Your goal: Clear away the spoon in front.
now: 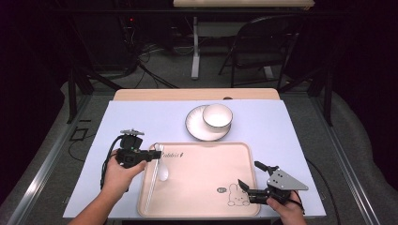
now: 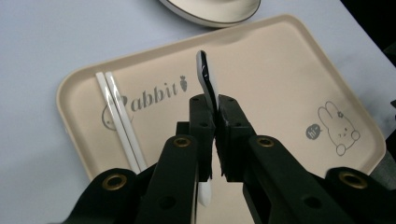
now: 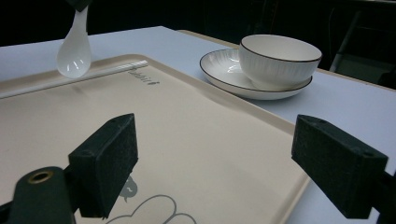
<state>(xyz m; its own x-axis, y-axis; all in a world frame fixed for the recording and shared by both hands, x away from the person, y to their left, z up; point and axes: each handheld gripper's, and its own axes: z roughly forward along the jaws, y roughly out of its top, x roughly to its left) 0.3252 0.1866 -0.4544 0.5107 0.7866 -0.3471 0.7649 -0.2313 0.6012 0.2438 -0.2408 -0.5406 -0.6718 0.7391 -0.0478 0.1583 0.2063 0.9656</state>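
My left gripper (image 1: 155, 154) (image 2: 215, 121) is shut on the handle of a white ceramic spoon (image 1: 163, 171) (image 2: 208, 81), held edge-on between the pads. In the right gripper view the spoon (image 3: 74, 51) hangs bowl-end down just above the left part of the beige tray (image 1: 206, 173) (image 3: 187, 130), close to the white chopsticks (image 1: 151, 187) (image 2: 119, 116) (image 3: 70, 79) that lie along the tray's left side. My right gripper (image 1: 249, 174) (image 3: 219, 172) stands open over the tray's near right corner, nothing between its pads.
A white bowl (image 1: 217, 115) (image 3: 278, 58) with a dark rim sits on a white plate (image 1: 197, 125) (image 3: 224, 70) (image 2: 210, 9) just beyond the tray's far edge. The tray (image 2: 280, 70) bears a rabbit drawing and lies on a pale blue mat. A chair stands past the table.
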